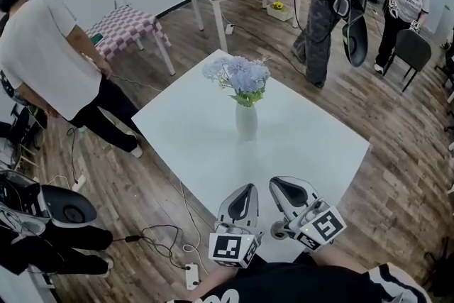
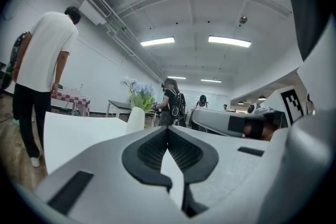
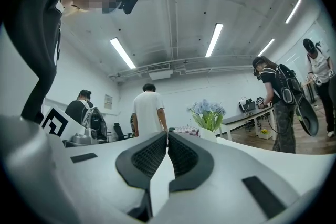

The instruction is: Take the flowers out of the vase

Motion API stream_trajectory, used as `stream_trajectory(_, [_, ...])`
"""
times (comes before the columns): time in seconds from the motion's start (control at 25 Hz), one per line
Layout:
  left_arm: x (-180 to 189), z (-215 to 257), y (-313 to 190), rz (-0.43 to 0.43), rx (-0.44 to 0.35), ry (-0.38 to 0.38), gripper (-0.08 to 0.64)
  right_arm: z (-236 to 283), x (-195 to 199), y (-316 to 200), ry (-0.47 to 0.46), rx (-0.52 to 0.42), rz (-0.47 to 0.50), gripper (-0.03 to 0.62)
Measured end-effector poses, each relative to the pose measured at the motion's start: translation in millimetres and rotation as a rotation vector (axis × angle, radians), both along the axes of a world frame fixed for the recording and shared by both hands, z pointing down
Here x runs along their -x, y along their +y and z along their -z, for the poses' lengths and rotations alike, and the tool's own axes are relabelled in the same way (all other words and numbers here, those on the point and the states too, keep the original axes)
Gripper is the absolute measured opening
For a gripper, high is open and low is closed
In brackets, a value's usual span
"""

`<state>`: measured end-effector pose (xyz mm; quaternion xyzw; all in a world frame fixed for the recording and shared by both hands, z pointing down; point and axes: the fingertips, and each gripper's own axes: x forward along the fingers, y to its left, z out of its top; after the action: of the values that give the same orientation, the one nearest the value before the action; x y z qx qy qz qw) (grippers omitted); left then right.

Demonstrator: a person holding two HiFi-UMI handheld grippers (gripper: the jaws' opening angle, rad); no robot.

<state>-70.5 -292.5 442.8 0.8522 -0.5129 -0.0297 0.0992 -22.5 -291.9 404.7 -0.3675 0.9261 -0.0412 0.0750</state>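
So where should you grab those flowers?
Probably the green stems just above the mouth of the vase, coming level from the near side. They bunch tightly there, while the blooms are wide and soft; the vase stands upright, so lift straight up.

From here I see one white square counter [image 1: 186,147], turned corner-on to me, standing on a wood-plank floor [image 1: 399,184]. A single white vase [image 1: 246,123] stands upright on it, about at the middle of the top. On the floor, off the counter's near left edge, lie loose cables [image 1: 159,234] and a white power strip [image 1: 191,274].
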Motion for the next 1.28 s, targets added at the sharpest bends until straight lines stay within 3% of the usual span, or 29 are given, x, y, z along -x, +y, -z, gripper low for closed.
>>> stream_trajectory(0.44, [14,4,-8,0.123,0.014,-0.013,0.002,23,-17,-44,0.016,-0.06,0.042,0.025])
stream_trajectory(0.48, [16,6,-10,0.131,0.015,-0.013,0.002,28,-19,-51,0.015,-0.066,0.047,0.035])
stream_trajectory(0.56, [18,4,-11,0.142,0.02,-0.011,0.002,35,-21,-64,0.021,-0.077,0.066,0.121])
stream_trajectory(0.96, [27,-7,-1,0.174,0.037,-0.024,0.002,80,-16,-132,0.198,-0.233,0.061,0.239])
stream_trajectory(1.08, [30,-11,-2,0.186,0.044,-0.025,0.002,82,-11,-160,0.265,-0.239,0.066,0.261])
stream_trajectory(1.28, [34,-12,0,0.202,0.045,-0.032,0.002,83,0,-185,0.259,-0.197,0.1,0.264])
